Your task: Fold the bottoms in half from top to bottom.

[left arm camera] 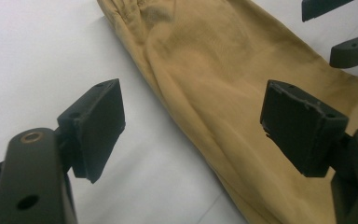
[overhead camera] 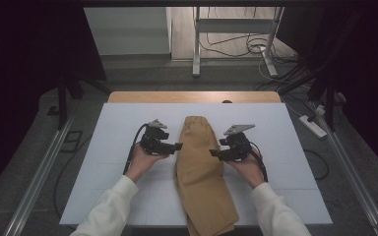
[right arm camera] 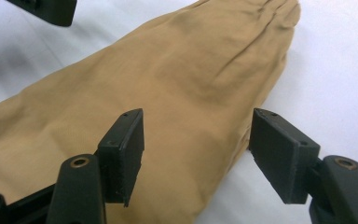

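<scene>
I hold a pair of tongs in each hand over the white counter (overhead camera: 285, 162), with a folded tan garment (overhead camera: 200, 169) laid lengthwise down its middle, the gathered end at twelve o'clock and the wider end hanging just past the counter edge at six o'clock. My left tongs (overhead camera: 179, 146) sit at the garment's nine o'clock side, tips pointing toward three o'clock and reaching the cloth's left edge; whether they touch it I cannot tell from the high view. In the left gripper view these left tongs (left arm camera: 191, 126) stand spread wide, nothing between the pads, one pad over bare white counter (left arm camera: 37, 51) and the other over the tan garment (left arm camera: 223, 79), whose edge runs between them. My right tongs (overhead camera: 211, 153) sit at the garment's three o'clock side, tips pointing toward nine o'clock at the cloth's right edge. In the right gripper view the right tongs (right arm camera: 198, 149) are likewise spread apart and holding nothing, one pad over the tan garment (right arm camera: 168, 79) and the other over white counter (right arm camera: 335, 79), the fold's edge passing between. The two pairs face each other across the cloth. My left hand (overhead camera: 145, 160) and right hand (overhead camera: 248, 167) grip the handles, cream sleeves (overhead camera: 108, 211) entering from six o'clock.
</scene>
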The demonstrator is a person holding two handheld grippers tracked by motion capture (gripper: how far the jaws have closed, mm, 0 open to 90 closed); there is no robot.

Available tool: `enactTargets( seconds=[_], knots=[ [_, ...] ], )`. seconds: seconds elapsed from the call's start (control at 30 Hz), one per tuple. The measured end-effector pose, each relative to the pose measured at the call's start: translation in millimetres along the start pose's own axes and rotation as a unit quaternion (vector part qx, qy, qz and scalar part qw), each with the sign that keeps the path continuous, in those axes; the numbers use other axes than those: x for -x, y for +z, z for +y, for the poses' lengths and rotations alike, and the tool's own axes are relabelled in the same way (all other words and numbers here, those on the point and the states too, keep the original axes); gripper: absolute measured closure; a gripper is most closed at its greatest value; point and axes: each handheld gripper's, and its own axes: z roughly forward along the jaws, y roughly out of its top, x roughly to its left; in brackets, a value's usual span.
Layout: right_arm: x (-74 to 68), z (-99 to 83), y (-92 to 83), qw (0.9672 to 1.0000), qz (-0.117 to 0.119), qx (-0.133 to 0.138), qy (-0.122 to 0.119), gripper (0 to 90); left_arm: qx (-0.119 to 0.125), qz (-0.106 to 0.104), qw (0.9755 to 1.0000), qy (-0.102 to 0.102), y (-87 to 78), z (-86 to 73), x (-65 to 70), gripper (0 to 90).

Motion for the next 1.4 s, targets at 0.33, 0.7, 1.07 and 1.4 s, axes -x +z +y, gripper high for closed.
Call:
enactTargets(
  seconds=[0.33,0.7,1.07,1.4],
  knots=[
    [19.6,1.9,3.7,0.9995,-0.005,0.009,0.028,35.8,-0.004,0.0,1.0,-0.001,11.4,15.6,-1.7,21.3],
    [29.8,14.5,17.0,0.9993,-0.003,0.008,0.037,35.9,-0.007,0.01,0.9999,-0.007,20.7,22.7,-10.3,21.6],
    [45.8,21.8,37.2,0.9985,0.001,0.0,0.055,35.9,-0.016,0.016,0.9997,-0.012,34.1,27.4,-18.6,22.1],
    [55.6,29.5,44.0,0.9983,-0.014,-0.003,0.056,36.2,-0.023,0.02,0.9994,-0.014,43.0,32.8,-22.3,22.2]
  ],
)
